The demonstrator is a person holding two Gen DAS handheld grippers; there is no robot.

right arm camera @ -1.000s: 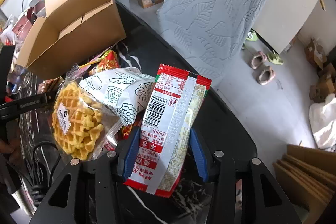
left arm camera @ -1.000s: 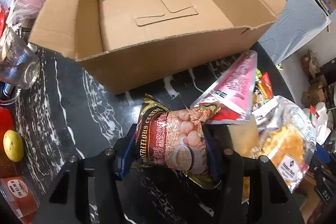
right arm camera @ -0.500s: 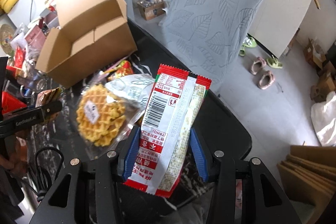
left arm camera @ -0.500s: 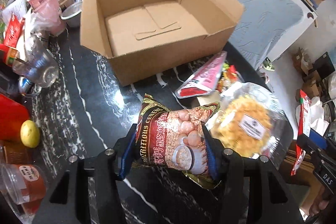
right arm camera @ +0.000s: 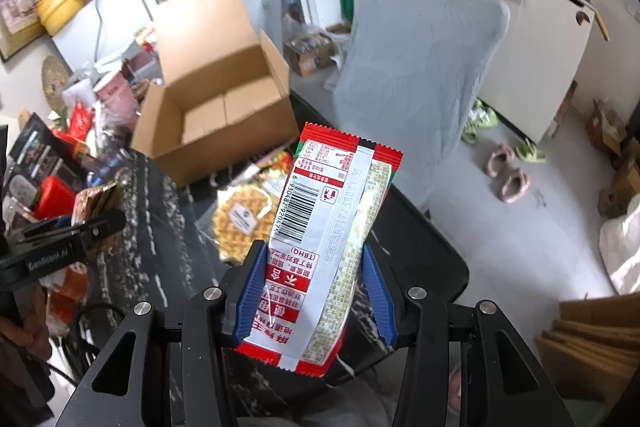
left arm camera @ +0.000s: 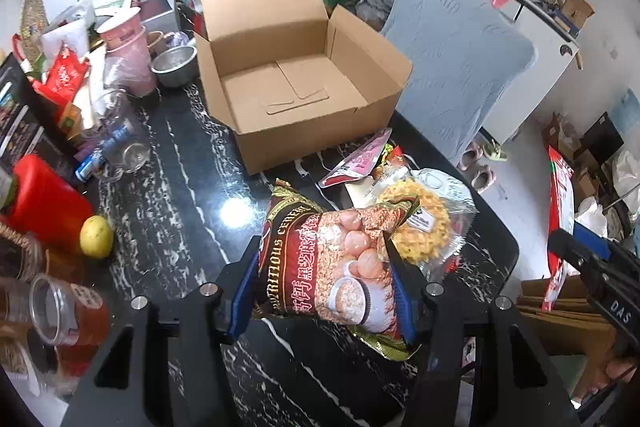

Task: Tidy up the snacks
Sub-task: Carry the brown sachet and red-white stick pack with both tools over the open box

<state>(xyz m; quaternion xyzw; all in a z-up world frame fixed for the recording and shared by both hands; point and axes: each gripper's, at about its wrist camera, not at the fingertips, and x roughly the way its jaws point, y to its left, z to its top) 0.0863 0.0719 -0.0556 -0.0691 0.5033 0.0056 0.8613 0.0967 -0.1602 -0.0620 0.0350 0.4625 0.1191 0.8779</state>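
Aloft, your left gripper (left arm camera: 324, 287) clamps a crinkly foil cereal bag (left arm camera: 332, 263), the open corrugated box (left arm camera: 296, 83) at twelve o'clock. Your right gripper (right arm camera: 312, 291) pinches a flat red-and-white wrapper (right arm camera: 324, 243); only that view shows its barcode, the left view its thin edge.

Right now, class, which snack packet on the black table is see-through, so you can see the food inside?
The waffle packet: its clear wrapper shows the golden waffle, unlike the printed pink pouch beside it.
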